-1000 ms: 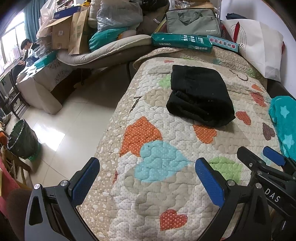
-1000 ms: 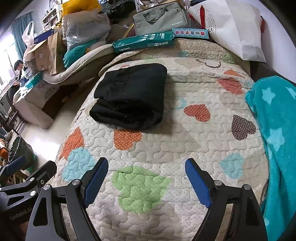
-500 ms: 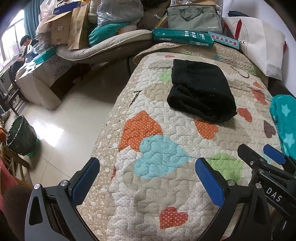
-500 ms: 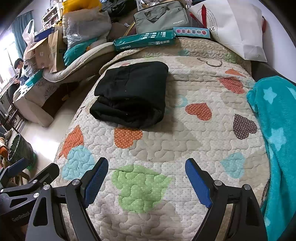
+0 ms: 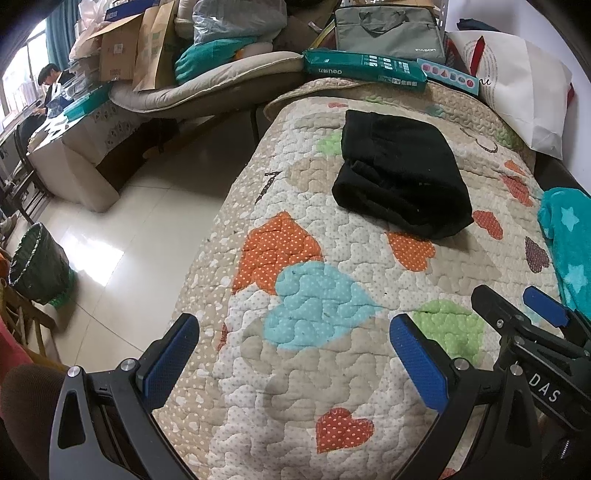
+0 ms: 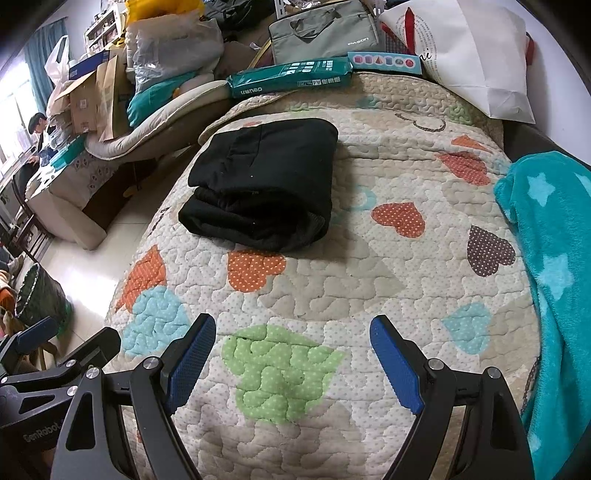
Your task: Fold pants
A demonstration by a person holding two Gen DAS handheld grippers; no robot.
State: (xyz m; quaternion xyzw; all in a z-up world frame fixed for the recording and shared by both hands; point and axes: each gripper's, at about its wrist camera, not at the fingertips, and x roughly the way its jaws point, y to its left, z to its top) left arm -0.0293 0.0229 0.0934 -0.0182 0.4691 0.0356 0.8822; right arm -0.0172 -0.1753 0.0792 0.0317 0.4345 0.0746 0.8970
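The black pants lie folded into a thick rectangle on the heart-patterned quilt, toward its far end. My left gripper hovers open over the near part of the quilt, well short of the pants, with nothing between its blue pads. My right gripper is open too, held beside it over the green heart, also empty. The right gripper's fingers show at the right edge of the left wrist view, and the left gripper's fingers at the left edge of the right wrist view.
A teal star blanket lies along the quilt's right side. A green box, grey bag and white paper bag crowd the far end. Left of the bed are tiled floor, a dark bin, cluttered boxes and a seated person.
Both views have shifted only slightly; the pants sit a touch lower in the frames. Both grippers stay open and empty.
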